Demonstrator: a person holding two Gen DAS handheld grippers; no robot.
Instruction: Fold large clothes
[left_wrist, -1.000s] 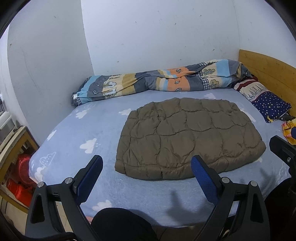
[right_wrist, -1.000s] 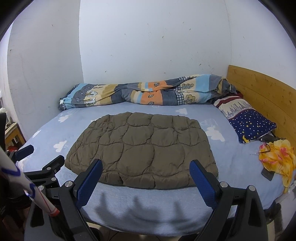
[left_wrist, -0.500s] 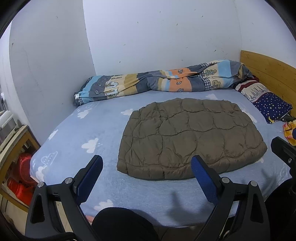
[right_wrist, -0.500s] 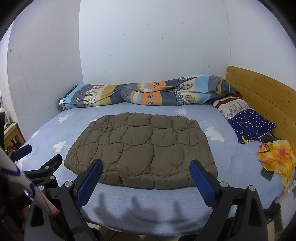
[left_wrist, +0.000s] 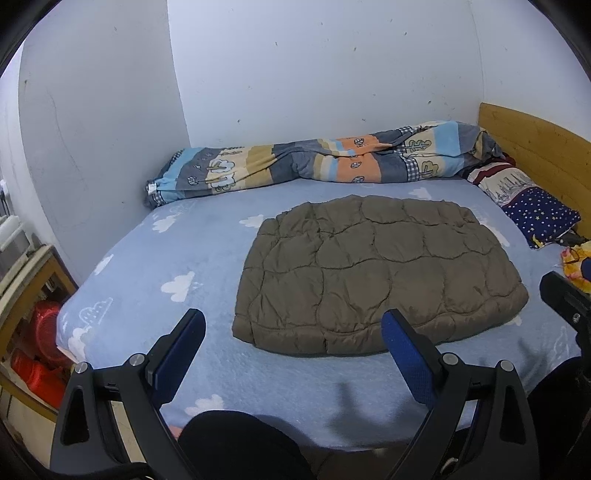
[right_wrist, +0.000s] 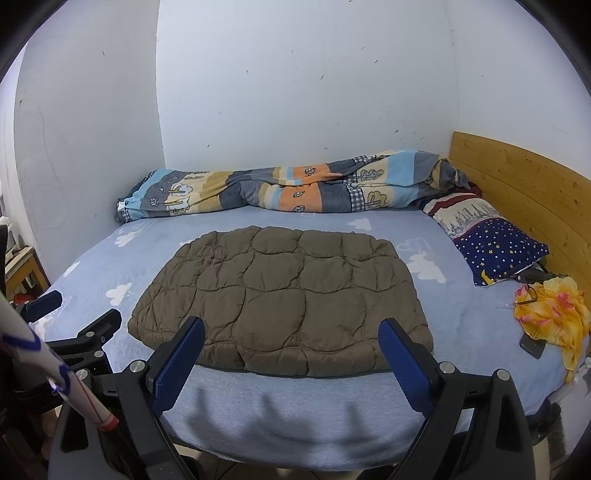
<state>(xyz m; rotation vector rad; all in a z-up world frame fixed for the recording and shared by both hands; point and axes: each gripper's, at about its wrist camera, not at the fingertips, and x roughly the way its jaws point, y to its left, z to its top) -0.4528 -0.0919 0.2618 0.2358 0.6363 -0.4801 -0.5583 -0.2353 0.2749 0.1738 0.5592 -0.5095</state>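
A brown quilted garment (left_wrist: 376, 273) (right_wrist: 284, 299) lies folded into a flat rectangle in the middle of the blue cloud-print bed (left_wrist: 155, 266) (right_wrist: 454, 314). My left gripper (left_wrist: 293, 332) hovers open at the bed's near edge, short of the garment's near left corner, holding nothing. My right gripper (right_wrist: 291, 338) also stands open and empty, just in front of the garment's near edge. In the right wrist view the left gripper (right_wrist: 74, 321) shows at the far left. A black piece of the right gripper shows at the right edge of the left wrist view.
A rolled patchwork duvet (left_wrist: 317, 162) (right_wrist: 288, 184) lies along the back wall. A starry pillow (right_wrist: 491, 243) rests against the wooden headboard (right_wrist: 517, 181). A yellow cloth (right_wrist: 550, 317) and a dark phone (right_wrist: 532, 345) lie at the right edge. A wooden shelf with red tubs (left_wrist: 37, 332) stands left.
Both views have drifted back and up slightly, so the bed and garment sit a little farther off. The garment has not moved and both grippers stay open.
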